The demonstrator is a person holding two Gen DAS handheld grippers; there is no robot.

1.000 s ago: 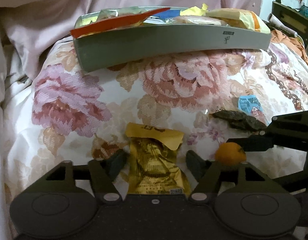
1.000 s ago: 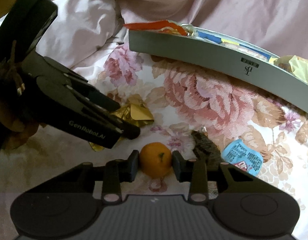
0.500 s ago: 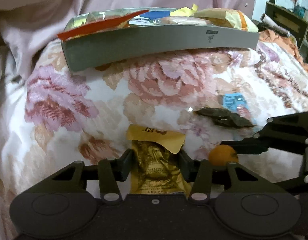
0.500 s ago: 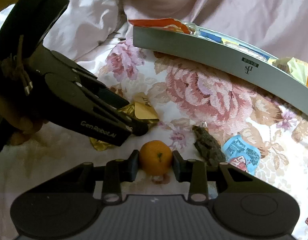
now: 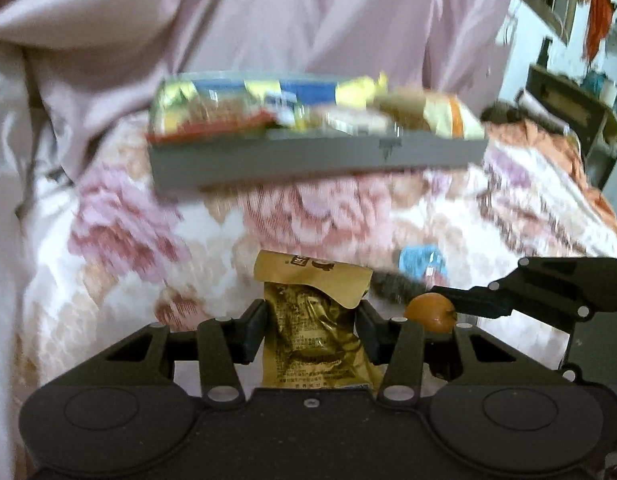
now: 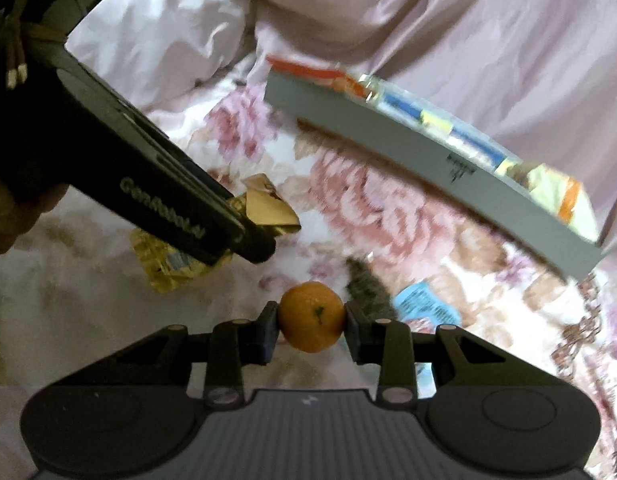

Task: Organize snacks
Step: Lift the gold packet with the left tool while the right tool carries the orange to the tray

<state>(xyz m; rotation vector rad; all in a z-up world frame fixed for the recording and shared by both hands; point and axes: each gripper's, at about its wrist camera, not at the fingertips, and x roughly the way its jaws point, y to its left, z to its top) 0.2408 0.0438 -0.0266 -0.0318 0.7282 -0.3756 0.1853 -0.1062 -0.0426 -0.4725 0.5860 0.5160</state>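
Flowered bedding (image 5: 120,240) is covering the bed, with rumpled pink sheets (image 5: 268,20) bunching up behind it. Toward the far edge of the bed a grey tray (image 5: 308,158) is sitting, heaped with bright snack packets.

Nearer, the left claw (image 5: 311,330) is pinching a gold foil snack packet (image 5: 312,332), its fingers pressing the wrapper from both sides and the tan top flap sticking up past the tips. The right claw (image 6: 311,320) is gripping a small orange (image 6: 311,317), narrowly spread with a pad touching each side of the fruit.

From the left wrist, the orange (image 5: 430,313) is showing only as a sliver beside the right claw's arm, while a cluttered shelf in the far right corner of the room is appearing there alone. From the right wrist, the left claw (image 6: 252,240) is reaching in from the left with the gold packet (image 6: 268,208) crumpled in its tip and apparently off the bedding, though blur is making that hard to judge. Just beyond the orange, a dark wrapper (image 6: 366,284) and a blue sachet (image 6: 422,306) are lying on the bedding, touching each other.
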